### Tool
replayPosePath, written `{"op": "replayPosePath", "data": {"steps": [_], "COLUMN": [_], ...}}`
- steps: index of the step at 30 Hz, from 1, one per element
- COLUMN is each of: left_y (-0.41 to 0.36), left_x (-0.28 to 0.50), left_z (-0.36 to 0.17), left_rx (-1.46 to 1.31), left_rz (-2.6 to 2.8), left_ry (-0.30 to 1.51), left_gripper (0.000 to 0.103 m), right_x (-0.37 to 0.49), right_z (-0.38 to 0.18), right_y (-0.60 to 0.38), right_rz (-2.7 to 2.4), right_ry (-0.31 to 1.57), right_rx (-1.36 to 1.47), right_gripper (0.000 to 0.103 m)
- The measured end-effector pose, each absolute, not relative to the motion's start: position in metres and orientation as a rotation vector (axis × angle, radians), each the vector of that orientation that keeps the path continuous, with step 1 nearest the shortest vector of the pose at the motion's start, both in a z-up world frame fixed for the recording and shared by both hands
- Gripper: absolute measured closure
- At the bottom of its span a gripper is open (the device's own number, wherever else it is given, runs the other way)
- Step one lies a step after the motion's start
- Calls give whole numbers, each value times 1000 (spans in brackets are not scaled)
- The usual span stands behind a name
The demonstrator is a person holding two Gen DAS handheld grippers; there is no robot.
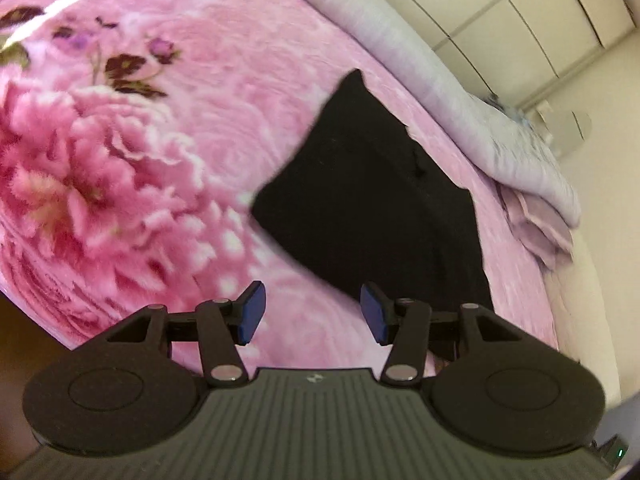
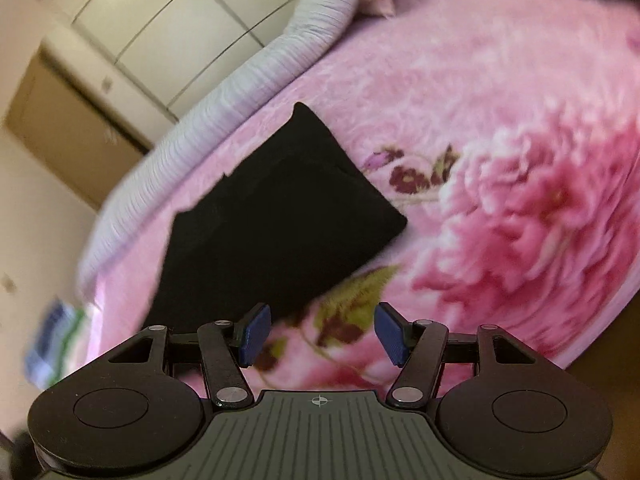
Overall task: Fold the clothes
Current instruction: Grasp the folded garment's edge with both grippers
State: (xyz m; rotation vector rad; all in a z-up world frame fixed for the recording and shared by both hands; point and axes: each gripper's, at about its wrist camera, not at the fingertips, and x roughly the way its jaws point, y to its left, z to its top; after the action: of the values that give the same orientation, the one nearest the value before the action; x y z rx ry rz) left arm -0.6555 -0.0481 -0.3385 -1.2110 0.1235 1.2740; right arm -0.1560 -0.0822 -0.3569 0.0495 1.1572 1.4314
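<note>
A black garment (image 1: 372,200) lies folded into a flat, roughly four-sided shape on a pink floral blanket (image 1: 160,128). It also shows in the right wrist view (image 2: 276,220). My left gripper (image 1: 314,312) is open and empty, held above the blanket just short of the garment's near edge. My right gripper (image 2: 322,334) is open and empty, held above the blanket (image 2: 500,160) beside the garment's near corner. Neither gripper touches the cloth.
A light grey rolled quilt (image 1: 420,72) runs along the far side of the bed, also in the right wrist view (image 2: 224,112). A pale pink pillow (image 1: 536,224) lies at its end. White wardrobe doors (image 2: 160,28) stand beyond. A blue and green item (image 2: 52,340) lies beside the bed.
</note>
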Motion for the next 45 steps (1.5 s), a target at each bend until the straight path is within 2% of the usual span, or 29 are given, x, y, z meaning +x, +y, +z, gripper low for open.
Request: {"op": "replayPosePath", "data": {"steps": [7,14,16,19,21,24,29,34,45], "left_y": [-10,17,23,30,35,36,27,-1,-139], "left_x": [-662,-654,-653,-652,-653,-658,-665,-669,-703], "left_z": [-363,-369,-372,-375,-376,-379,-370,-348,-334], "left_rx": [-1287,-1242,-1236,-1235,-1223,-1215,-1190,-1107,-1207], "left_rz": [1304,1322,1319,1313,1316,1298,1271,1262,1188], "left_ry": [70,75,60,42,45,38,31,45,67], "left_gripper": [56,55,55,56,68,84,89,90,90], "right_x": [-130,-112,-110,-108,-105,-103,-105,-108,-109], "right_z": [-379,-397,-399,-405,-410,-412,-400,-378,-357], "right_y": [-54,-32,-25,-16,-15,-20,-29,-50,-174], "right_rz": [1354,1271,1267,1258,1263,1282,1310,1367,1440], "right_ry": [1332,1376,1364,1344,1340,1337,1301,1282,1389], "right_rx": [223,308,311,310,320,333,334,301,192], "right_gripper": [42,43,50,67,80,91,94,95,95]}}
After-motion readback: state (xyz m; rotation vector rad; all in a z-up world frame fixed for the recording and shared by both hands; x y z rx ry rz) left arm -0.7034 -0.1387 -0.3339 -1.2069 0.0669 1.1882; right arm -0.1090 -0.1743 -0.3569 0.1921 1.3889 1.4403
